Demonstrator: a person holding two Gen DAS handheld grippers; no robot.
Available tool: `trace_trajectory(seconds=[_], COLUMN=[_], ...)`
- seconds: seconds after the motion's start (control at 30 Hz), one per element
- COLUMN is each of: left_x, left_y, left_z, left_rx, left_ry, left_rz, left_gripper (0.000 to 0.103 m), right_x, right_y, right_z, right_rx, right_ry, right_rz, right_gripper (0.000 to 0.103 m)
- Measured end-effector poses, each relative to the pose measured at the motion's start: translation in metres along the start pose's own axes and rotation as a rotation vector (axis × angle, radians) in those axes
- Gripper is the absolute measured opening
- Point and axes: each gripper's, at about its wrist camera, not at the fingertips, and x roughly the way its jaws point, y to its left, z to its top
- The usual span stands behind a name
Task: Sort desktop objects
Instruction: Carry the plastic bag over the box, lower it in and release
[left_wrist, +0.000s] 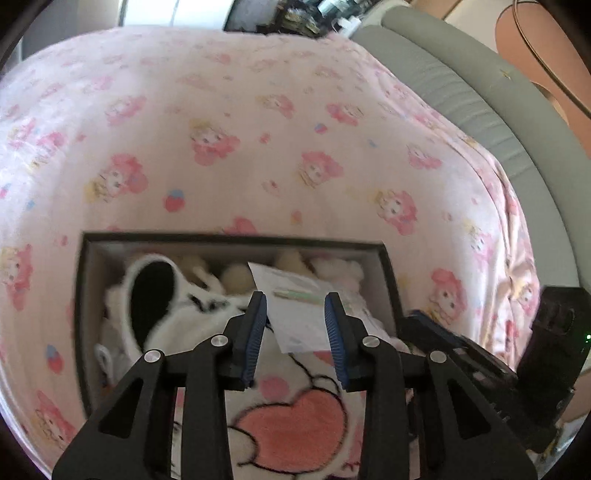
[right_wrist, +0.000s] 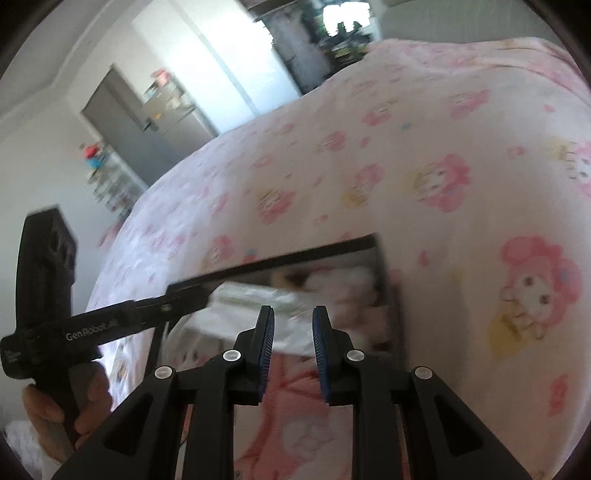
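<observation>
A black-rimmed box (left_wrist: 229, 238) sits on the bed, filled with plush things: a white fluffy slipper with a dark opening (left_wrist: 151, 295) and a fleece with a pink heart (left_wrist: 295, 424). A white flat packet (left_wrist: 299, 321) lies on top of them. My left gripper (left_wrist: 295, 306) hovers over the box, open, with the packet showing between its fingers and untouched by the pads. My right gripper (right_wrist: 293, 317) points into the same box (right_wrist: 295, 256) from the right, its jaws a narrow gap apart with nothing between them. The packet (right_wrist: 251, 295) lies just beyond its tips.
The box rests on a pink cartoon-print sheet (left_wrist: 258, 129). A grey padded bed edge (left_wrist: 480, 92) runs along the right. The left gripper's body (right_wrist: 110, 321) and the hand (right_wrist: 40, 406) holding it cross the right wrist view's left side. A grey door (right_wrist: 122, 122) stands behind.
</observation>
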Motion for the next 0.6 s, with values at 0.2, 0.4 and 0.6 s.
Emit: trace_trajectory(seconds=[0.2, 0.4, 0.6], left_x=[0.026, 0.032, 0.006], left_y=[-0.008, -0.017, -0.022], left_z=[-0.009, -0.003, -0.010], left_rx=[0.019, 0.060, 0.068], left_ry=[0.055, 0.055, -0.018], left_rz=[0.023, 0.051, 0.025], left_gripper=[0.028, 0.027, 0.029], right_x=[0.033, 0.035, 0.009], right_y=[0.002, -0.002, -0.006], right_z=[-0.009, -0.005, 0.001], right_rx=[-0.014, 0.003, 0.033], right_ry=[0.129, 0.112, 0.017], right_rz=[-0.075, -0.095, -0.063], right_gripper=[0.018, 0.018, 0.018])
